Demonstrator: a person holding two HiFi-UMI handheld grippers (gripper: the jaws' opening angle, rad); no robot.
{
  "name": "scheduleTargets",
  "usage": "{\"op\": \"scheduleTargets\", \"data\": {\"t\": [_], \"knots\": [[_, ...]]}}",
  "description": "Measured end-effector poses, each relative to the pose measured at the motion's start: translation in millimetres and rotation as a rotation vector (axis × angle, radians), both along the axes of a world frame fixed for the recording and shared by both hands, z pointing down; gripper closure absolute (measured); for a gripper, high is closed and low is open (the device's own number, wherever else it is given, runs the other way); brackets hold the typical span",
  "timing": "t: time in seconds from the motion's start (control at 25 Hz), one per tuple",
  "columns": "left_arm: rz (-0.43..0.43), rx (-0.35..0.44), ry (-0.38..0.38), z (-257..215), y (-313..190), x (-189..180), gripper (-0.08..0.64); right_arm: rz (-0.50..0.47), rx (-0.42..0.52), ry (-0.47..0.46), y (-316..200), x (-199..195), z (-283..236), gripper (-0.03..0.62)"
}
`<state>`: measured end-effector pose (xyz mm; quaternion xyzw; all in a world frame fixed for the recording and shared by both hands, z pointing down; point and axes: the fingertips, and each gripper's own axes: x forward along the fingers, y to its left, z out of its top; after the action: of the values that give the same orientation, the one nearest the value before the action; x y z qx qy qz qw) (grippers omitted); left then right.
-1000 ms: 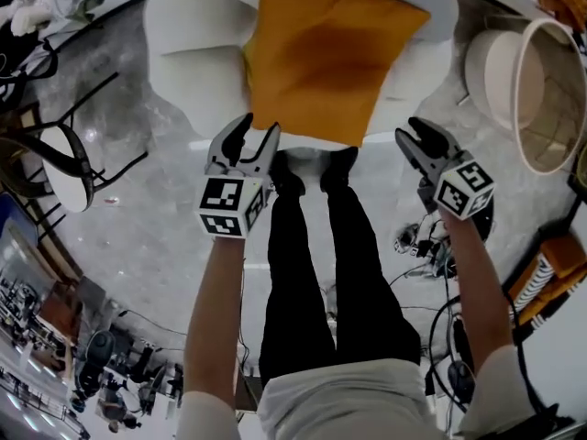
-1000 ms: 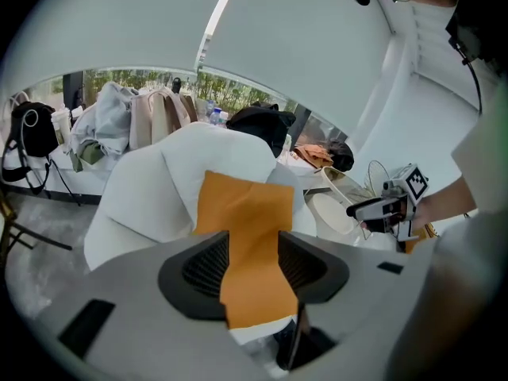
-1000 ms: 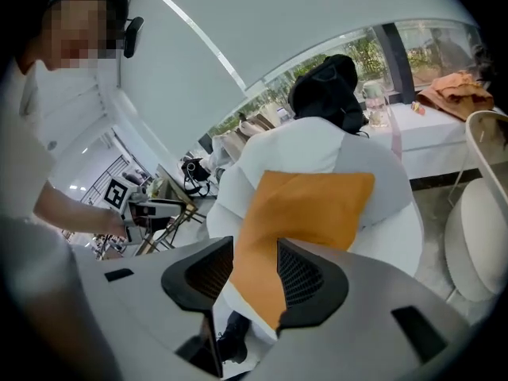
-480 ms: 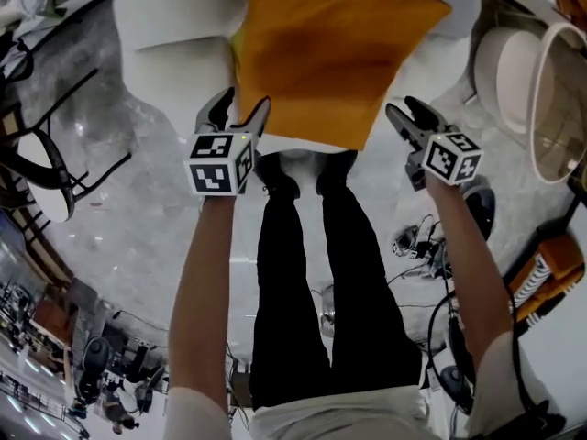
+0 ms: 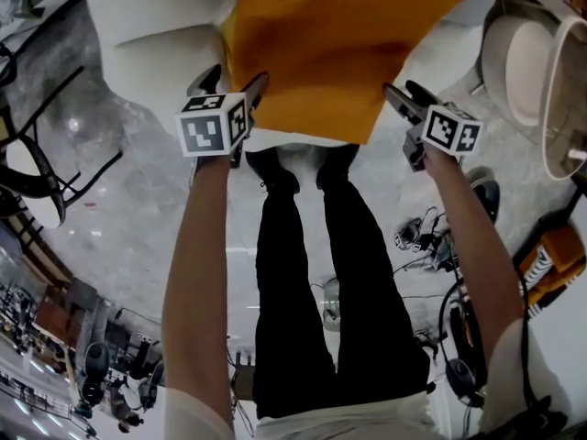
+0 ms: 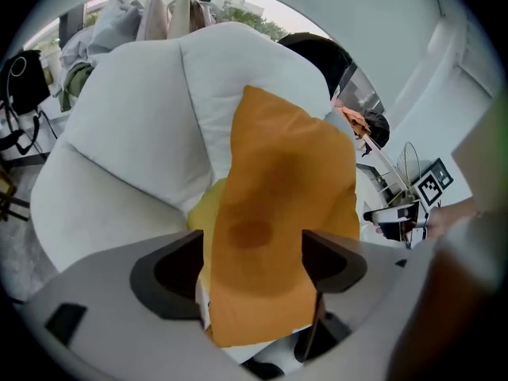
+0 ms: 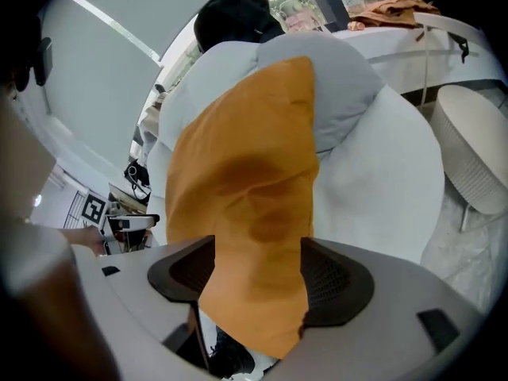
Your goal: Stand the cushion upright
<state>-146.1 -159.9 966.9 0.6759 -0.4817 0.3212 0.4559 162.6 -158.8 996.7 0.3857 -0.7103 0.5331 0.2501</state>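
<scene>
1. Grey marbled floor [image 5: 110, 181] is spreading out beneath a white armchair [image 5: 151, 35], and the orange cushion [image 5: 330, 44] is lying on its seat, hanging over the seat's front edge.
2. At the cushion's front left corner, the left gripper [image 5: 234, 79] is pointing downward. Its jaws have just been opening and are standing apart with that corner between them.
3. At the front right corner, the right gripper [image 5: 402, 90] is doing likewise, its jaws just opened wide around the cushion's edge.
</scene>
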Motion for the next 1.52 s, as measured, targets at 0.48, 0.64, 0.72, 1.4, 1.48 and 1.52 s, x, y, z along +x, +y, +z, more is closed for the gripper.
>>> {"op": "scheduleTargets", "data": {"t": [0.48,0.64,0.72,1.4,1.48,1.52], "knots": [[-0.024,-0.149,0.116,60.8,-13.8,26.1,0.069,0.024,-0.123,-0.035,-20.2,-12.6,55.2,0.192],[-0.057,-0.166,0.095,64.3,-12.5,31.6,0.216,0.002,-0.143,-0.016,-18.9,-18.9,58.6,0.295],[-0.051,-0.155,0.087,61.2,-10.8,36.6,0.308,-0.012,-0.146,-0.015,-17.5,-22.5,57.8,0.344],[-0.071,0.009,0.020,-33.0,29.7,71.5,0.439,-0.076,-0.059,-0.050,11.5,-4.4,-28.4,0.479],[-0.094,0.035,0.013,-48.9,33.5,74.6,0.440,-0.080,-0.046,-0.046,13.0,-1.5,-41.7,0.485],[-0.104,0.051,0.006,-57.7,34.6,75.6,0.440,-0.081,-0.039,-0.043,13.0,-0.4,-48.0,0.486]]}}
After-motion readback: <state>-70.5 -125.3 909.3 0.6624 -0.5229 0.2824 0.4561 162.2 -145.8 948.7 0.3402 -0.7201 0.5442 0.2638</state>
